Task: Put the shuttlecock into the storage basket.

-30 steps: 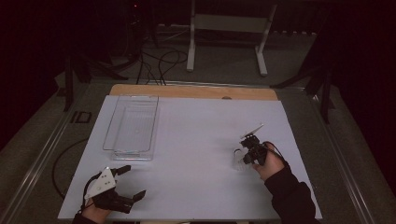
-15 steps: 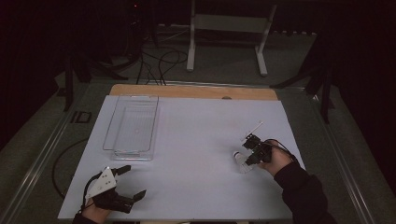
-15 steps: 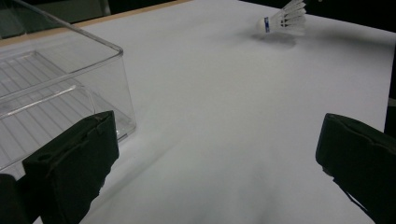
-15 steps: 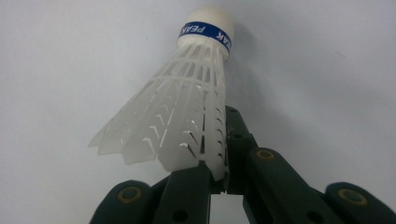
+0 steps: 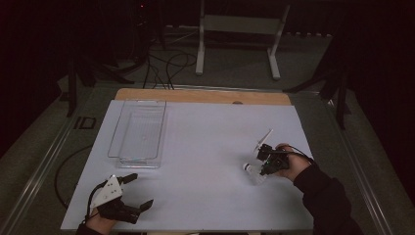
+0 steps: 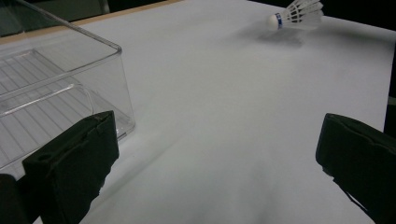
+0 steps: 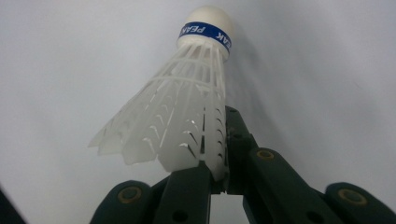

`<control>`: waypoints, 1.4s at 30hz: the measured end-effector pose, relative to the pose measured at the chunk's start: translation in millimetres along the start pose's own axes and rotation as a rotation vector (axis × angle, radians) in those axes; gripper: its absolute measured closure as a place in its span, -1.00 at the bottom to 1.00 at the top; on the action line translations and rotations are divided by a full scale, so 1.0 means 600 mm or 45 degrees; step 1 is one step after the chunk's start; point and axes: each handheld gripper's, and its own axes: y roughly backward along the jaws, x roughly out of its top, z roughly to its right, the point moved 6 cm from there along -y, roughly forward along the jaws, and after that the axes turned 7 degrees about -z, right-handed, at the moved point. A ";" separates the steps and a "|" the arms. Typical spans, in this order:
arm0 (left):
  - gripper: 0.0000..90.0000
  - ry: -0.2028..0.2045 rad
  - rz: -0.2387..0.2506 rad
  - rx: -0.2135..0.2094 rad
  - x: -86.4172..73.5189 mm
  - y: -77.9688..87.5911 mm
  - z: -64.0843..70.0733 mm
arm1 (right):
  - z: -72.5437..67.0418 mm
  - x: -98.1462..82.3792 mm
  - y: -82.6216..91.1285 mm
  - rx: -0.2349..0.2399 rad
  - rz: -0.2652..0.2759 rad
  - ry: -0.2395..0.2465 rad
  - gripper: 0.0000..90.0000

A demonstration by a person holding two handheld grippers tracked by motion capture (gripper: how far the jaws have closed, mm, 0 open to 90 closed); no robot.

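Observation:
A white plastic shuttlecock (image 7: pixel 187 107) with a blue band round its cork is pinched by its skirt between the jaws of my right gripper (image 7: pixel 219 175). In the high view the right gripper (image 5: pixel 266 164) sits at the right of the white table, the shuttlecock (image 5: pixel 250 170) poking out to its left, just above the surface. From the left gripper view the shuttlecock (image 6: pixel 296 15) lies far off. My left gripper (image 5: pixel 134 193) rests open near the front left edge, with nothing between its pads (image 6: pixel 74 163).
A clear plastic bin (image 5: pixel 138 131) stands empty at the left middle of the white table (image 5: pixel 205 142), its corner (image 6: pixel 116 84) close to my left gripper. A wooden strip (image 5: pixel 200 96) runs along the far edge. A metal stand (image 5: pixel 240 29) and cables are on the floor behind.
The right hand has shifted slightly right and toward the front with the shuttlecock, lowering it toward the table. The left gripper has stayed put.

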 end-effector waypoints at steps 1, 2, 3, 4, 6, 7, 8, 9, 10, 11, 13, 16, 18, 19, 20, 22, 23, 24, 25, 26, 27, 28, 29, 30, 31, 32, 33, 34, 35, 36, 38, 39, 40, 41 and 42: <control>-1.00 -0.001 -0.002 -0.001 0.000 0.000 0.001 | -0.004 0.002 0.002 0.012 0.010 0.053 1.00; -1.00 -0.001 -0.002 -0.001 0.000 0.000 0.001 | -0.004 0.002 0.002 0.012 0.010 0.053 1.00; -1.00 0.000 -0.003 -0.001 0.000 0.000 0.001 | -0.008 0.003 0.003 0.017 -0.007 0.086 1.00; -1.00 0.000 -0.003 -0.001 0.000 0.000 0.001 | -0.008 0.003 0.003 0.017 -0.007 0.086 1.00; -1.00 0.000 -0.004 -0.003 0.000 0.000 0.001 | -0.011 0.004 0.003 0.019 -0.016 0.137 1.00; -1.00 -0.002 -0.008 -0.004 0.000 -0.001 0.001 | -0.012 0.007 0.003 0.006 -0.014 0.169 1.00; -1.00 -0.002 -0.008 -0.004 0.000 -0.001 0.001 | -0.012 0.007 0.003 0.006 -0.014 0.169 1.00; -1.00 -0.002 -0.008 -0.008 0.000 -0.001 0.001 | -0.016 0.009 0.004 0.015 -0.006 0.225 1.00; -1.00 -0.002 -0.008 -0.008 0.000 -0.001 0.001 | -0.016 0.009 0.004 0.015 -0.006 0.225 1.00; -1.00 -0.005 -0.010 -0.007 0.001 -0.001 0.001 | -0.019 0.010 0.005 0.025 -0.007 0.252 1.00; -1.00 -0.004 -0.013 -0.009 0.001 -0.001 0.002 | -0.020 0.011 0.005 0.013 -0.007 0.272 1.00; -1.00 -0.017 -0.030 -0.010 0.000 -0.001 0.002 | -0.024 0.013 0.005 0.001 -0.033 0.330 1.00; -1.00 -0.011 -0.020 -0.007 0.002 0.001 0.001 | -0.030 0.015 0.005 0.013 -0.034 0.367 1.00; -1.00 -0.002 -0.016 -0.012 0.002 0.002 0.000 | -0.031 0.015 0.006 0.018 -0.033 0.372 1.00; -1.00 -0.003 -0.022 -0.011 0.001 0.001 0.000 | -0.033 0.017 0.007 0.030 -0.027 0.396 1.00; -1.00 -0.006 -0.030 -0.016 0.001 0.000 0.001 | -0.037 0.021 0.009 0.046 -0.008 0.428 1.00; -1.00 -0.011 -0.035 -0.020 0.001 -0.001 0.003 | -0.040 0.024 0.010 0.035 -0.007 0.472 1.00; -1.00 -0.015 -0.037 -0.024 0.001 -0.002 0.004 | -0.040 0.024 0.010 0.035 -0.007 0.472 1.00; -1.00 -0.015 -0.041 -0.028 0.001 -0.003 0.005 | -0.046 0.026 0.012 0.051 -0.010 0.503 1.00; -1.00 -0.015 -0.041 -0.028 0.001 -0.003 0.005 | -0.046 0.026 0.012 0.051 -0.010 0.503 1.00; -1.00 -0.018 -0.047 -0.032 0.001 -0.004 0.006 | -0.049 0.029 0.013 0.043 -0.007 0.542 1.00; -1.00 -0.019 -0.053 -0.037 0.001 -0.005 0.006 | -0.049 0.029 0.013 0.043 -0.007 0.542 1.00; -1.00 -0.019 -0.058 -0.041 0.001 -0.006 0.007 | -0.053 0.031 0.015 0.042 -0.007 0.579 1.00; -1.00 -0.023 -0.063 -0.042 0.001 -0.006 0.008 | -0.053 0.031 0.015 0.042 -0.007 0.579 1.00; -1.00 -0.025 -0.070 -0.049 0.001 -0.007 0.009 | -0.055 0.032 0.016 0.049 -0.005 0.588 1.00; -1.00 -0.026 -0.074 -0.057 0.001 -0.007 0.009 | -0.057 0.034 0.018 0.045 -0.004 0.617 1.00; -1.00 -0.027 -0.085 -0.071 0.001 -0.008 0.012 | -0.061 0.035 0.020 0.044 -0.001 0.640 1.00; -1.00 -0.027 -0.085 -0.071 0.001 -0.008 0.012 | -0.061 0.035 0.020 0.044 -0.001 0.640 1.00; -1.00 -0.030 -0.105 -0.085 0.000 -0.010 0.014 | -0.065 0.038 0.024 0.048 0.011 0.653 1.00; -1.00 -0.036 -0.116 -0.093 -0.001 -0.012 0.016 | -0.065 0.038 0.024 0.048 0.011 0.653 1.00; -1.00 -0.058 -0.155 -0.101 -0.004 -0.016 0.020 | -0.068 0.040 0.025 0.052 0.010 0.667 1.00; -1.00 -0.056 -0.162 -0.114 -0.005 -0.018 0.021 | -0.072 0.041 0.028 0.068 0.015 0.671 1.00; -1.00 -0.057 -0.169 -0.125 -0.005 -0.019 0.022 | -0.072 0.041 0.028 0.068 0.015 0.671 1.00; -1.00 -0.051 -0.177 -0.142 -0.004 -0.020 0.023 | -0.073 0.042 0.029 0.063 0.021 0.678 1.00; -1.00 -0.048 -0.184 -0.158 -0.004 -0.020 0.024 | -0.075 0.044 0.030 0.065 0.024 0.694 1.00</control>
